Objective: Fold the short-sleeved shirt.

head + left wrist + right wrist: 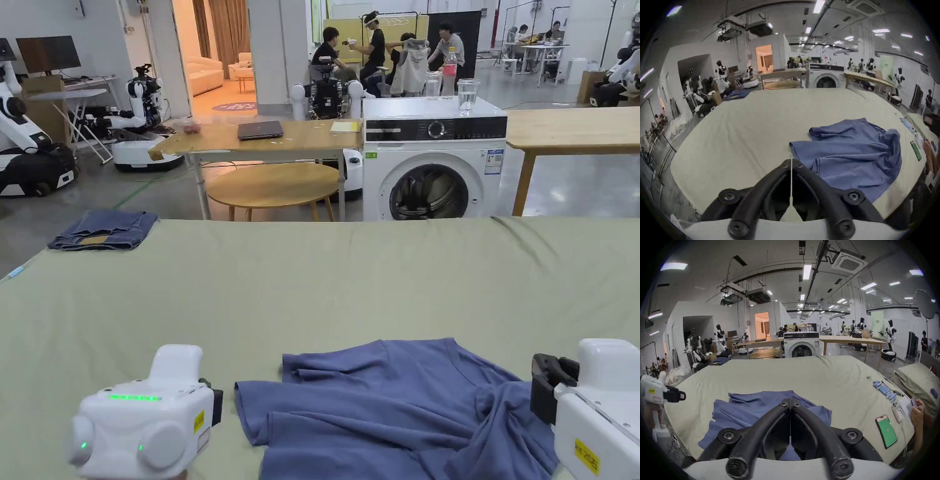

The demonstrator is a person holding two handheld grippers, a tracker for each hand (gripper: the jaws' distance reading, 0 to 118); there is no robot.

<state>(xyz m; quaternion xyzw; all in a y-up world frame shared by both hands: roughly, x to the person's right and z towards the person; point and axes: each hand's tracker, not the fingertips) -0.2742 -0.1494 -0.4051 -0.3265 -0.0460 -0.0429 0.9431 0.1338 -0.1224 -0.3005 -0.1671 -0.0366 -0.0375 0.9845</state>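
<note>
One phone (886, 431) beside crumpled shirt (753, 410)

Blue shirt (400, 409) is laid crumpled and unfolded on the green-covered tabletop (325, 281), at its near edge. Left tongs (215, 400) are held just left of the shirt's left edge, not touching it; green lights are lit on the white housing. Right tongs (550, 381) are held at the shirt's right side, over its bunched-up part; contact cannot be judged, and jaw state is not readable on either. Folded denim (103, 229) is placed well left of and beyond the shirt, at the far left corner. A washing machine (434, 159) is seen beyond the shirt, past the far edge.
</note>
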